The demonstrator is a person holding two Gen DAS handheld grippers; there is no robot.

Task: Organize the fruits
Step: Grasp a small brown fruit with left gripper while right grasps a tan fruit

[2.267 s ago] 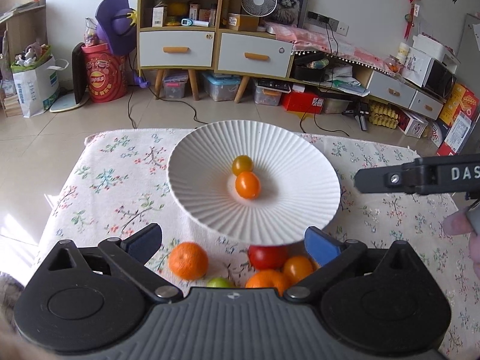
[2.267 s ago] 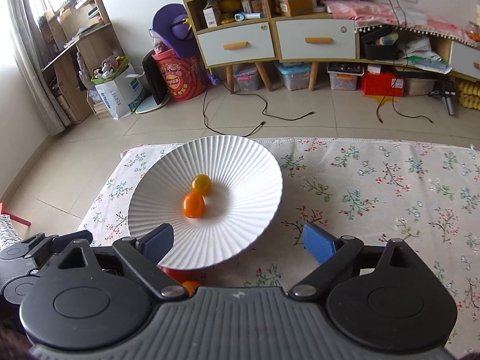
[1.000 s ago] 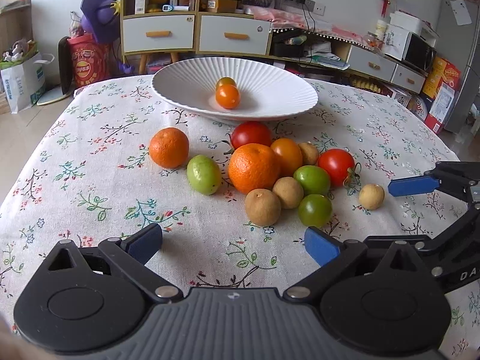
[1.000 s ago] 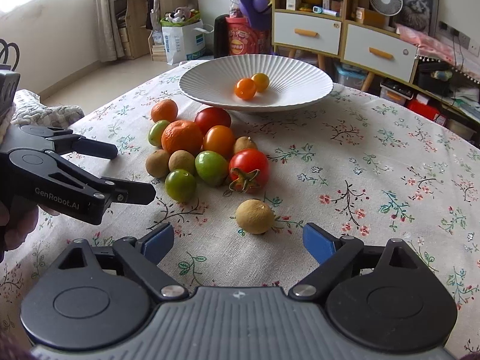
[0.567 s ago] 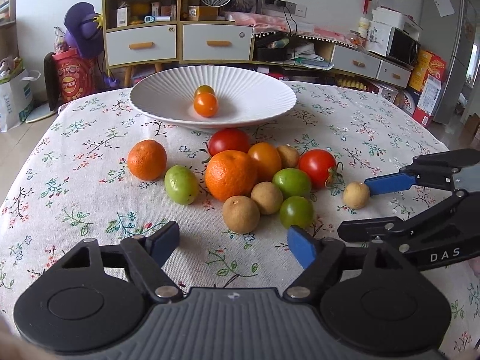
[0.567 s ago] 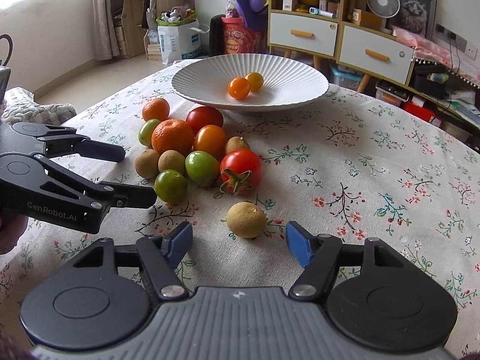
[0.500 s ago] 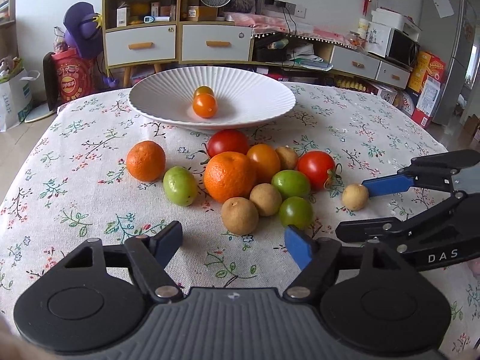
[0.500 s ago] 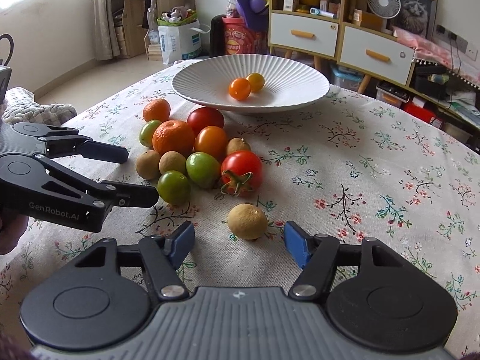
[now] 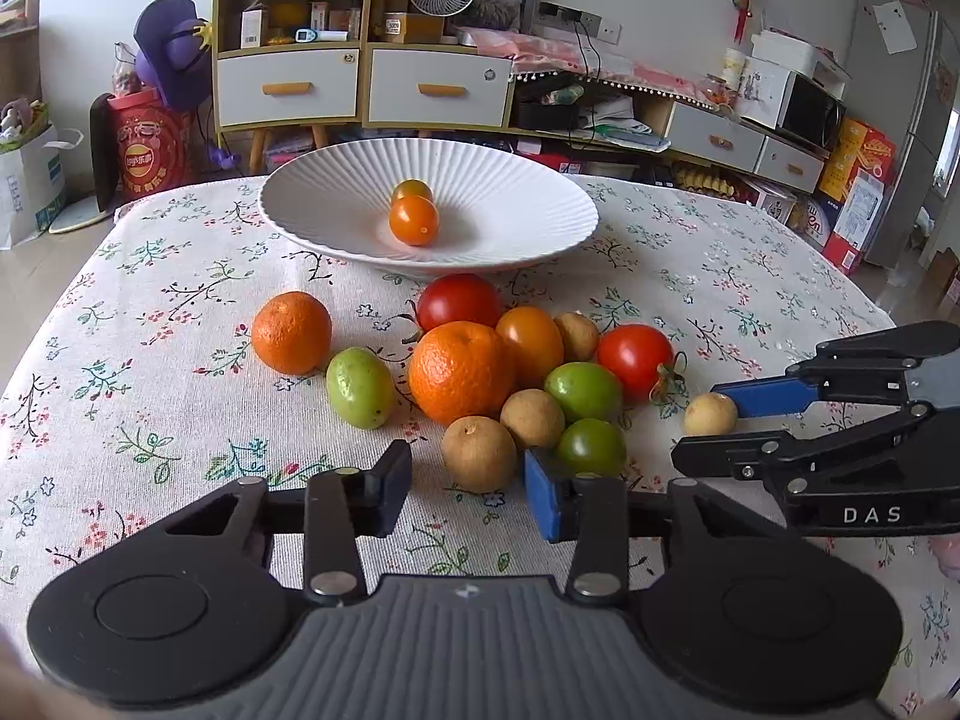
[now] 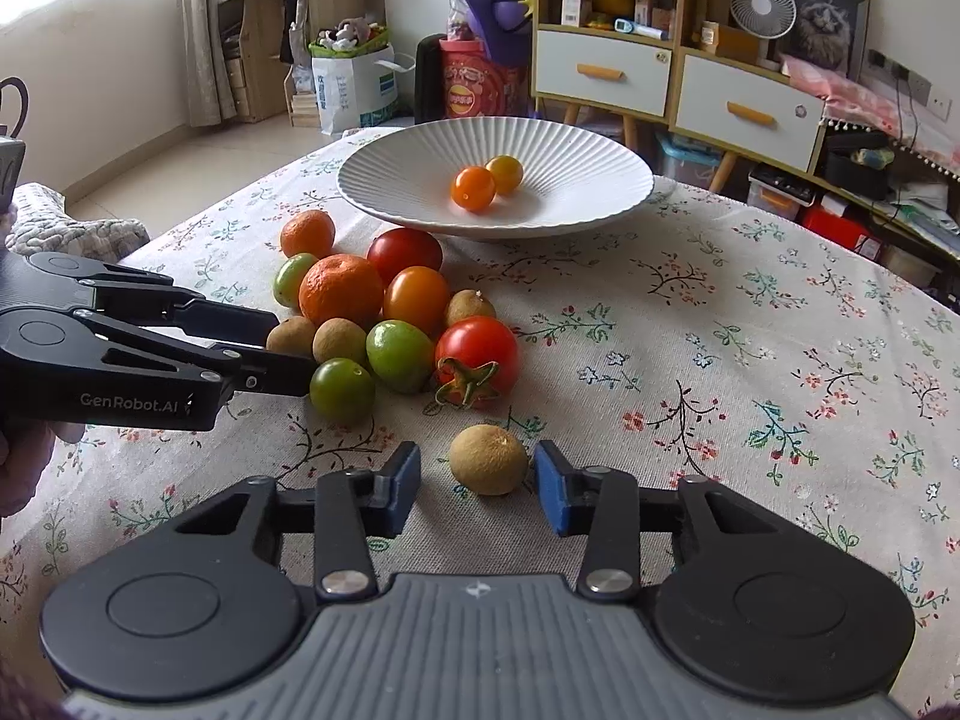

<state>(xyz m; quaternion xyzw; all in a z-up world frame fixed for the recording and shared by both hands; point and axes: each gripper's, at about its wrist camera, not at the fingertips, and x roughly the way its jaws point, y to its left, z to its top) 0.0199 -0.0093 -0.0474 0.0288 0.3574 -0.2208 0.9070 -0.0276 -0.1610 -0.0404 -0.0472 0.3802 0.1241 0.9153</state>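
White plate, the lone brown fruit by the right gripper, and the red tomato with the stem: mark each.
White plate [image 10: 600, 204]: right wrist view, bare ribbed wall.
Lone brown fruit [image 10: 489, 459]: right wrist view, its middle.
Red tomato [image 10: 477, 351]: right wrist view, skin above the stem.

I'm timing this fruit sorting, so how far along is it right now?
Early. Done: only two small orange tomatoes lie in the white plate. In hand: the left gripper is closing around a brown round fruit, the right gripper around a lone brown fruit; neither is lifted, both rest on the tablecloth. Left: the pile, including the big orange and red tomato.
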